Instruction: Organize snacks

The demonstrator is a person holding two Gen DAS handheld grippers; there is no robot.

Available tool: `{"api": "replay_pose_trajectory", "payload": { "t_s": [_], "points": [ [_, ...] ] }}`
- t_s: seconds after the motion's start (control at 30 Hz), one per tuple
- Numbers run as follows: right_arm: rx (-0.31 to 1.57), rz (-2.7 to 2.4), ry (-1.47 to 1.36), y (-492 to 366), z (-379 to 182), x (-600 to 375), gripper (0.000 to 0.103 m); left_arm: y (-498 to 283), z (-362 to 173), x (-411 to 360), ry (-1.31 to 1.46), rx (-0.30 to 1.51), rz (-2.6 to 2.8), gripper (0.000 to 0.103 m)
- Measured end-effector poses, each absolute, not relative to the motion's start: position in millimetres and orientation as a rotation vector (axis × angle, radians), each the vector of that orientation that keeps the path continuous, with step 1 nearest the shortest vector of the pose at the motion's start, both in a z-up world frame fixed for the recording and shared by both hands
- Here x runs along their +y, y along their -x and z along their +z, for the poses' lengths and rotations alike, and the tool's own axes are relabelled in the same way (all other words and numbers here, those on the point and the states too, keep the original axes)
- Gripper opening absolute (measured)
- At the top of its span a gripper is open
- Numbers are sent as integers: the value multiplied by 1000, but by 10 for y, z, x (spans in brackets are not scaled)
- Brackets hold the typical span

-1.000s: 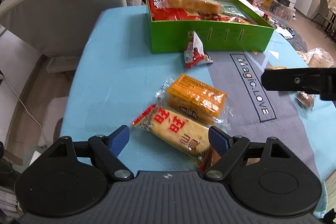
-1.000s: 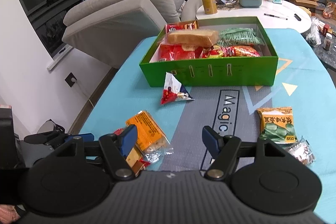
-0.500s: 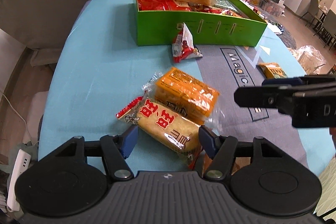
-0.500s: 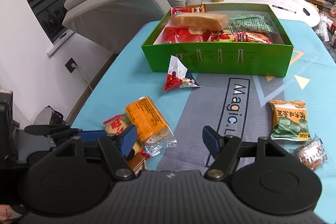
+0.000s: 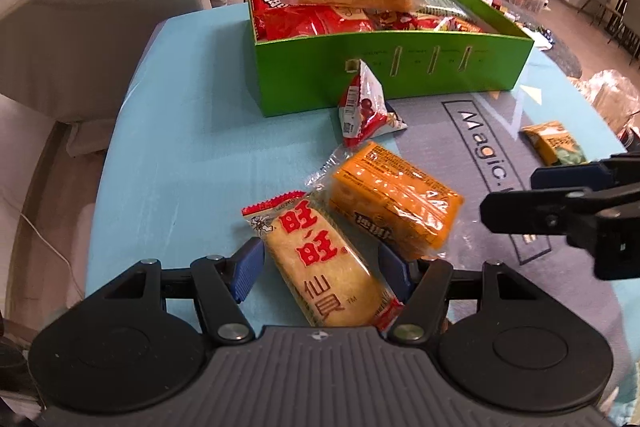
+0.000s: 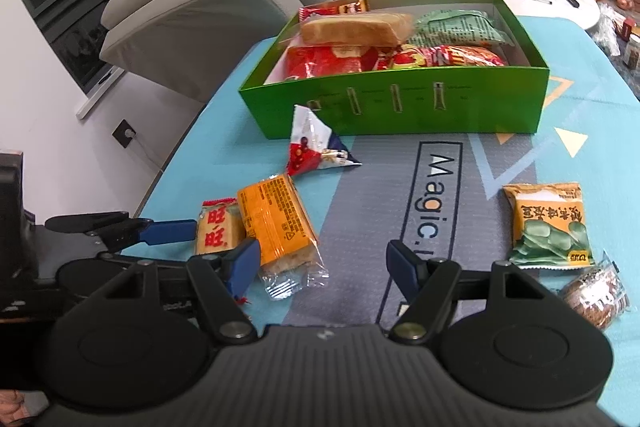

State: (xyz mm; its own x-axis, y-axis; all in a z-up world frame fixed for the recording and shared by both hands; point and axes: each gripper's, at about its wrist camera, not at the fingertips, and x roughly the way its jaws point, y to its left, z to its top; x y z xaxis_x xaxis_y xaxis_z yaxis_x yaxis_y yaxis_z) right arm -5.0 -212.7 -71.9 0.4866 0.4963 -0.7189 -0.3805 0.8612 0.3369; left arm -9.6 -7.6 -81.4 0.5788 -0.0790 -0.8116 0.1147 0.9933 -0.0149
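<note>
Near the "Magic." mat (image 5: 492,131), the left gripper (image 5: 322,261), angled down, apparently clasps the "旺旺" cracker (image 5: 320,259); the right gripper (image 6: 322,263) hangs released.

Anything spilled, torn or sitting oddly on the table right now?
Nothing spilled or torn. One oddity: the wrapped bread loaf lies across the top of the other packets in the green box, higher than its rim. Five snack packets lie loose on the mat.

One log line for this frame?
left gripper: closed on rice cracker | right gripper: open, empty | box: part filled
</note>
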Motion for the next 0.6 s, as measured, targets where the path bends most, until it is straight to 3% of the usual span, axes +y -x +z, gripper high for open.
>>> {"api": "replay_pose_trajectory", "payload": {
  "t_s": [0.13, 0.27, 0.6],
  "points": [
    [920, 539, -130, 13, -729, -2129, 65, 74, -867, -14, -10, 964, -126, 52],
    [913, 571, -97, -18, -720, -2035, 66, 106, -842, 83, 0, 956, -134, 39],
    [927, 634, 29, -106, -804, -1622, 67, 143, -840, 287, -7, 950, -124, 40]
  ]
}}
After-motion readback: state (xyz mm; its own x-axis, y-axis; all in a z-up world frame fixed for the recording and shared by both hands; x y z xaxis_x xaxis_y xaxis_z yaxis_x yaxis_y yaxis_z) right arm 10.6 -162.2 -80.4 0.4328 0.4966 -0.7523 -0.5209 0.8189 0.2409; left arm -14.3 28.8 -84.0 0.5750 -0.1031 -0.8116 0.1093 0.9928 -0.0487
